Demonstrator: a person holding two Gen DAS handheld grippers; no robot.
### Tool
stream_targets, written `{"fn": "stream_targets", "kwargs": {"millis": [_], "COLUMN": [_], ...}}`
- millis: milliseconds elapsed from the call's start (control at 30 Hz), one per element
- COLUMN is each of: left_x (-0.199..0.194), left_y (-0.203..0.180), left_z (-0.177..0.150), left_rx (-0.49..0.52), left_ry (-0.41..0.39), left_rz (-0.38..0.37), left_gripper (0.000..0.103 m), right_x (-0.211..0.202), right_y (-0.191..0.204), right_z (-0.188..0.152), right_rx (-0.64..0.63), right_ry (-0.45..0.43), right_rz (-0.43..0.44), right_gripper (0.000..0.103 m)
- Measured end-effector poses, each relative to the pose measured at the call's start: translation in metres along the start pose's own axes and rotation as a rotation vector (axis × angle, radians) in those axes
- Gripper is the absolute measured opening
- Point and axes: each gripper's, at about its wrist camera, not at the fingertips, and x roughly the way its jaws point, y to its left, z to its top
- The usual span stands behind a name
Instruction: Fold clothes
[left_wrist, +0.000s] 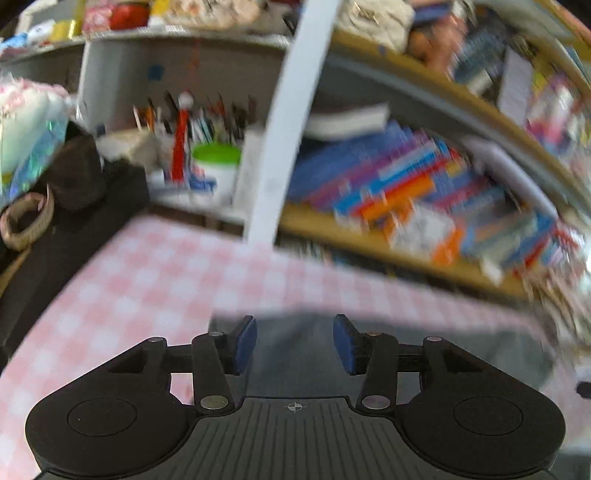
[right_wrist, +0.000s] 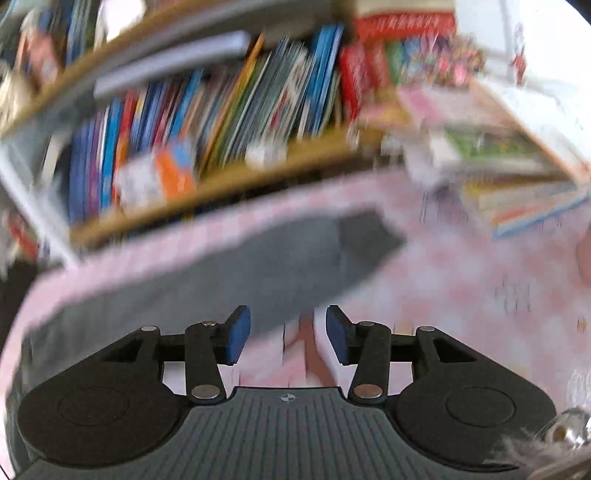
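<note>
Left wrist view puts the grey garment (left_wrist: 388, 354) flat on the pink checked tablecloth (left_wrist: 122, 295), filling the lower middle and running off toward 3 o'clock, with its far edge parallel to the table's far edge. In the right wrist view the same garment (right_wrist: 221, 269) lies as a long band from 8 o'clock up to 2 o'clock, ending in a darker squared flap, perhaps a cuff or hem; blur hides which.

The left gripper (left_wrist: 294, 341) stands with its blue pads parted and nothing between them, the cloth spread beneath and beyond. The right gripper (right_wrist: 288, 334) is likewise parted and empty, over bare tablecloth (right_wrist: 461, 277) just beside the garment's near edge at 11 o'clock from it.

Judging from this, a fold has been laid and both tongs are free, so the step in hand is the pause between folds. The next move would call for each gripper to come down on an edge or corner and pinch the cloth, then carry it across the long axis.

Beyond the table, a bookshelf (left_wrist: 424, 192) of bright books fills the background, with a pen pot (left_wrist: 216, 170) at 11 o'clock.
</note>
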Motion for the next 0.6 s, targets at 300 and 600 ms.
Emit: {"fn": "stream_targets", "kwargs": {"millis": [300,600], "left_x": [-0.012,-0.022], "left_y": [-0.018,-0.024], "left_z": [-0.059,-0.064], "left_rx": [0.059,0.095], "left_ry": [0.163,0.156], "left_rz": [-0.055,-0.040], "left_gripper": [0.044,0.045], "right_x": [-0.024,-0.027], "right_y": [0.011,-0.024], "right_z": [-0.075,-0.075], "right_rx": [-0.206,-0.185], "right_ry": [0.151,0.126], "right_rz": [-0.019,-0.294], "right_gripper": [0.039,0.003]}}
